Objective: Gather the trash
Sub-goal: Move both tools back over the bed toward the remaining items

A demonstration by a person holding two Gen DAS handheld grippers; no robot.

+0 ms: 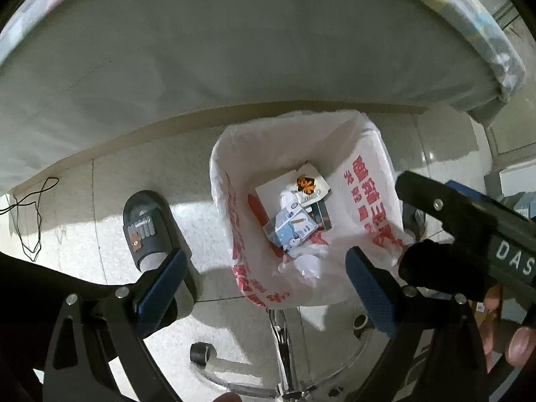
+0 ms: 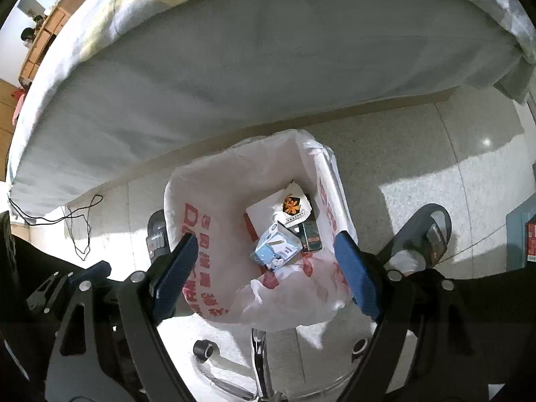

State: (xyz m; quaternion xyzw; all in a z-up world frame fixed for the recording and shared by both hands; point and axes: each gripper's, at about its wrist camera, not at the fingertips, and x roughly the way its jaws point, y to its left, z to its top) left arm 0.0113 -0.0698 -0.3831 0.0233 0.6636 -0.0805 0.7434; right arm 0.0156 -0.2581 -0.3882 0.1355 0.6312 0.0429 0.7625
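Observation:
A bin lined with a white plastic bag with red print (image 1: 365, 181) (image 2: 201, 221) stands on the floor below both grippers. Inside lie a light blue carton (image 1: 290, 229) (image 2: 276, 246), a white packet with an orange flower (image 1: 310, 184) (image 2: 293, 206), a dark box (image 2: 310, 234) and crumpled white plastic (image 1: 306, 264). My left gripper (image 1: 268, 288) is open and empty above the bin's near rim. My right gripper (image 2: 268, 274) is open and empty above the bin; its body shows at the right in the left wrist view (image 1: 469, 221).
A bed with a grey sheet (image 1: 234, 50) (image 2: 268, 50) runs behind the bin. Feet in dark slippers stand left (image 1: 147, 227) (image 2: 157, 234) and right (image 2: 425, 234) of the bin. A black cable (image 1: 30, 221) lies on the tiled floor. A chair's chrome wheeled base (image 1: 281, 345) is underneath.

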